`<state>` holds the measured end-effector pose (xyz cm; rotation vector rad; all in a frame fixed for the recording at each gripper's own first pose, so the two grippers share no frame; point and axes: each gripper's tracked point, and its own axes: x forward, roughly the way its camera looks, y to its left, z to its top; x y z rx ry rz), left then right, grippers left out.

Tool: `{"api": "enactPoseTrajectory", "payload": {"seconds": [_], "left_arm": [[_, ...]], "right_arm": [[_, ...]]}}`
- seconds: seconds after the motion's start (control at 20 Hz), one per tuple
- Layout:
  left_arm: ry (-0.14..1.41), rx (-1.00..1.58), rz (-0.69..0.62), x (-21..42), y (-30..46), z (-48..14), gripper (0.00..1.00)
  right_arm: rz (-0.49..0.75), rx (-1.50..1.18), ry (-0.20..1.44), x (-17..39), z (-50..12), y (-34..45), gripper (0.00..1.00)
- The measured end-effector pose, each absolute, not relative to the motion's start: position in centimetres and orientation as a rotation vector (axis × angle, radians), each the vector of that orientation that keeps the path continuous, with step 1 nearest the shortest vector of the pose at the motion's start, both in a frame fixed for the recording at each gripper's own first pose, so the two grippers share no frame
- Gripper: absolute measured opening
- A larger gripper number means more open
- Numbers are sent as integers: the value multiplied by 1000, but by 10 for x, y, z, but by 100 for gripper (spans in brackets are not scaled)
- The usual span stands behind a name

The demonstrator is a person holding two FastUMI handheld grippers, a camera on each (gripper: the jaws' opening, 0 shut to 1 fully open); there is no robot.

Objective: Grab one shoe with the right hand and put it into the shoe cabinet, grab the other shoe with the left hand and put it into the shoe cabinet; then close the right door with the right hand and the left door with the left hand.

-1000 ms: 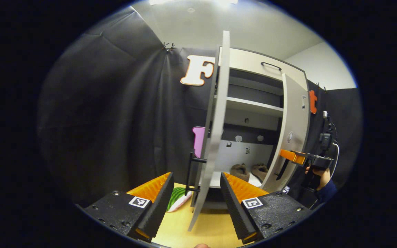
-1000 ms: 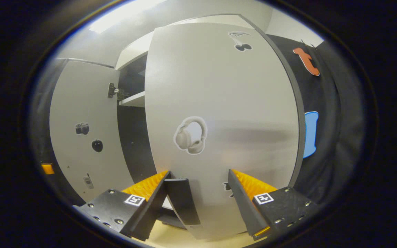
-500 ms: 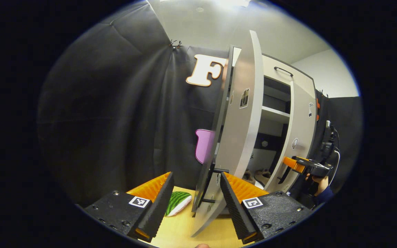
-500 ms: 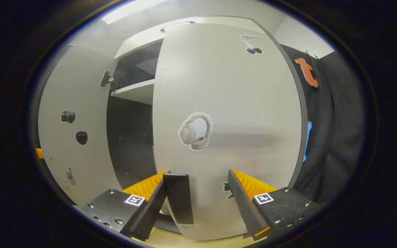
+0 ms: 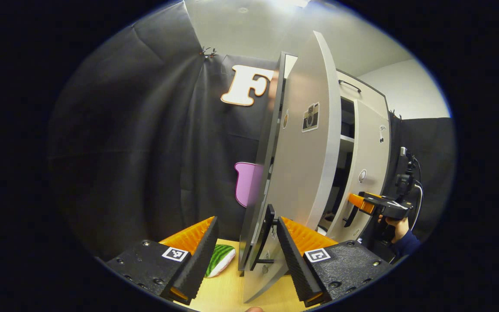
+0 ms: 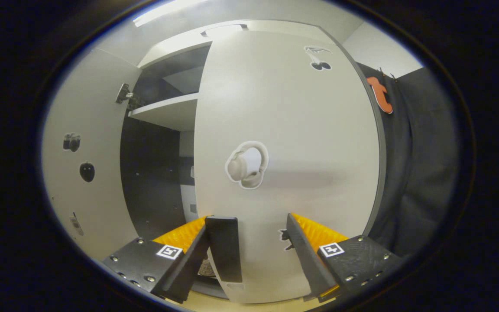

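The shoe cabinet's left door [image 5: 301, 173] stands almost edge-on in the left gripper view. Its black handle [image 5: 261, 242] lies between the fingers of my left gripper [image 5: 245, 255], which is open; the right finger [image 5: 290, 251] is close against the door. Farther off, the right door [image 5: 368, 173] is partly swung in, with my right gripper [image 5: 368, 203] at its handle. In the right gripper view the right door [image 6: 293, 151] is close ahead, and its black handle [image 6: 224, 249] sits between the fingers of my open right gripper [image 6: 249, 255]. The doors hide the shoes.
A green and white striped thing [image 5: 219, 259] lies on the wooden surface [image 5: 228, 290] left of the cabinet. A hand [image 5: 399, 227] holds the right gripper. Through the gap between the doors I see a white shelf [image 6: 167, 112] and the left door [image 6: 80, 173].
Both doors have swung further toward shut. The left door now covers the two shoes that showed inside the cabinet a second ago. Both grippers have followed their doors.
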<state>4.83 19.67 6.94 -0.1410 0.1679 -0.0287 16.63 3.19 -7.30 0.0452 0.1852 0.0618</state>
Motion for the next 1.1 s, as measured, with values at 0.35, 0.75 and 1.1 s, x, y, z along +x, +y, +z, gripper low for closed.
{"api": "enactPoseTrajectory", "payload": {"seconds": [0.35, 0.75, 1.1], "left_arm": [[173, -147, -70, 53, 191, 71, 82], [172, -108, -111, 53, 164, 75, 79], [169, -165, -222, 61, 116, 73, 79]], "right_arm": [[55, 4, 187, 164, -76, 35, 97], [95, -9, 184, 138, -76, 31, 100], [59, -69, 155, 115, -66, 6, 100]]}}
